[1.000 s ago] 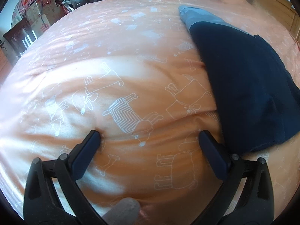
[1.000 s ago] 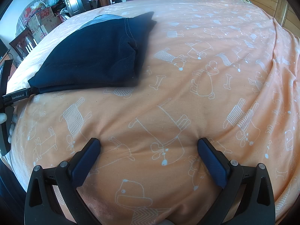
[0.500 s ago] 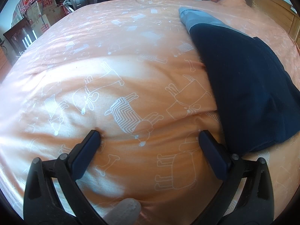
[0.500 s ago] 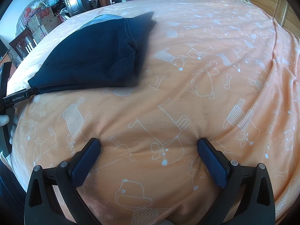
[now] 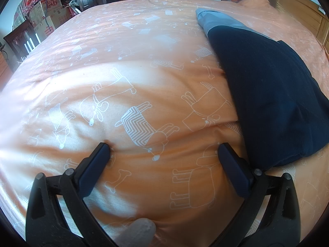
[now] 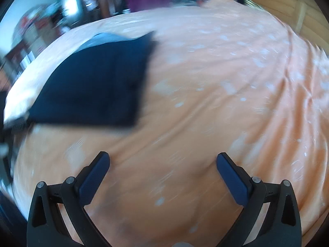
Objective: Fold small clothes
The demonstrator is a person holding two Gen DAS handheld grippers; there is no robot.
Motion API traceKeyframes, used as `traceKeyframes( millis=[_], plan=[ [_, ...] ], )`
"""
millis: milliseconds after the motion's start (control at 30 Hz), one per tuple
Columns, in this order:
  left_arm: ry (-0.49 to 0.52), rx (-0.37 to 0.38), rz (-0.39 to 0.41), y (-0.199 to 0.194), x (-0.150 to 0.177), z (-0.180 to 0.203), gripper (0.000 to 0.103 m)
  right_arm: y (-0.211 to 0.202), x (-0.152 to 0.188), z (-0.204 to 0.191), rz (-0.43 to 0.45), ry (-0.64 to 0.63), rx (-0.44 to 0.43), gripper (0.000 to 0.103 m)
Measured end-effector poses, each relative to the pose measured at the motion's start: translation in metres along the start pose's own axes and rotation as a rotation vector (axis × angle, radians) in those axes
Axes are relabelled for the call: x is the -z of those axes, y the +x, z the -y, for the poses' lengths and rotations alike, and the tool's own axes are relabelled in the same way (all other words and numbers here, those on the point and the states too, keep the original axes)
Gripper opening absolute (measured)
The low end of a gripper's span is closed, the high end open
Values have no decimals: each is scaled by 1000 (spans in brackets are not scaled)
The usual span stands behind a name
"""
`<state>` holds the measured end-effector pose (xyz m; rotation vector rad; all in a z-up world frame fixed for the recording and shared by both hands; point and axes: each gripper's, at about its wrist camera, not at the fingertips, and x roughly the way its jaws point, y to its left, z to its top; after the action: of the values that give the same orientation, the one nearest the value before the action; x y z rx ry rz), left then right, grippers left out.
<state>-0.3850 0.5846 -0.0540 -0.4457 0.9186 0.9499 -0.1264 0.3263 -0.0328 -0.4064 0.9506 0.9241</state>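
1. The left gripper (image 5: pixel 164 150) sits low on the bed (image 5: pixel 144 78), fingers (image 5: pixel 96 164) spread wide and holding nothing; the left fingertip dimples the orange cover. It likely waits there, just beside the garment's near corner.
2. The dark navy garment (image 5: pixel 267 94) lies flat on the bed, to the right of the left gripper, already doubled over into a thick pad, a lighter blue-grey band showing at its far end.
3. The right gripper (image 6: pixel 163 160) is above bare cover, fingers (image 6: pixel 232 181) wide apart and empty; this view is motion-blurred. The garment (image 6: pixel 98 90) lies up-left of it, well apart.
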Motion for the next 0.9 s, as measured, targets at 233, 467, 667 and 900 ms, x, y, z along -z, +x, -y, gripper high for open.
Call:
traceKeyframes(
  millis=[233,467,667,900],
  plan=[
    [1,0,0,0,-1,-1,103,21,5,-6,6,-6,89,103],
    [1,-1,0,0,-1,-1,103,25,5,-2,8,9,80,103],
    [0,-1,1,0,-2,0,103,27,2,-6,6,7,85,103],
    [0,1,1,0,-3,0,103,26,3,-5,9,7,88,103]
  ],
)
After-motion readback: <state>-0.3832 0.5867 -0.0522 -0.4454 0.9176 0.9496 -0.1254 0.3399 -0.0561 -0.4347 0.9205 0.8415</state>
